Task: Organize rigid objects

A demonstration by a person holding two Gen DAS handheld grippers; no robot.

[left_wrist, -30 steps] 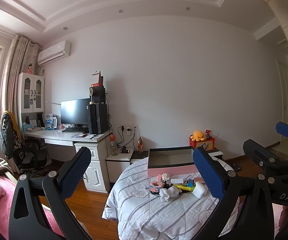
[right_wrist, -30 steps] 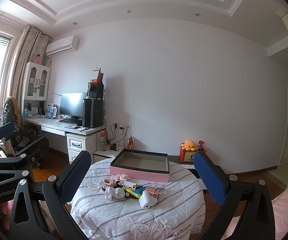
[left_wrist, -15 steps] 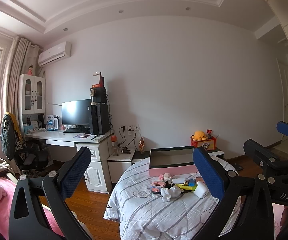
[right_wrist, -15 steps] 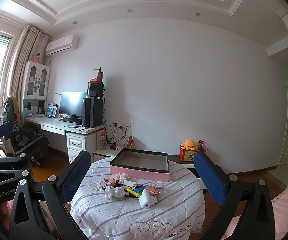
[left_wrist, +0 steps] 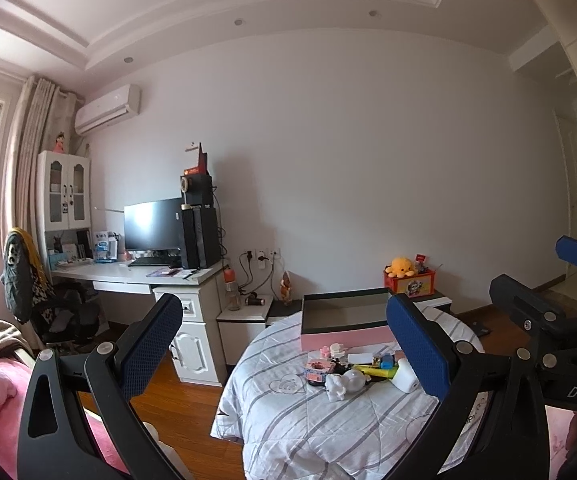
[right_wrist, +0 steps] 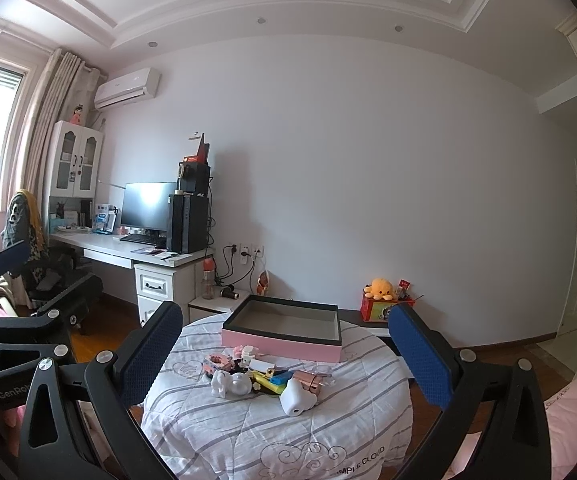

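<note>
From well back I hold both grippers wide open and empty, the clutter of small objects (right_wrist: 264,376) lying ahead and below on the round worktop (right_wrist: 328,432), centred between the right gripper (right_wrist: 288,360) fingers, right of the left gripper (left_wrist: 288,356), pink box (right_wrist: 284,340) just behind.

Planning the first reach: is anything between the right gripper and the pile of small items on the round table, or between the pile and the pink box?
Nothing visible blocks either. The right gripper hangs open, short of the pile of small items on the striped quilted tablecloth; only open air lies between. The shallow pink box with dark rim sits right behind the pile, open-topped.
</note>
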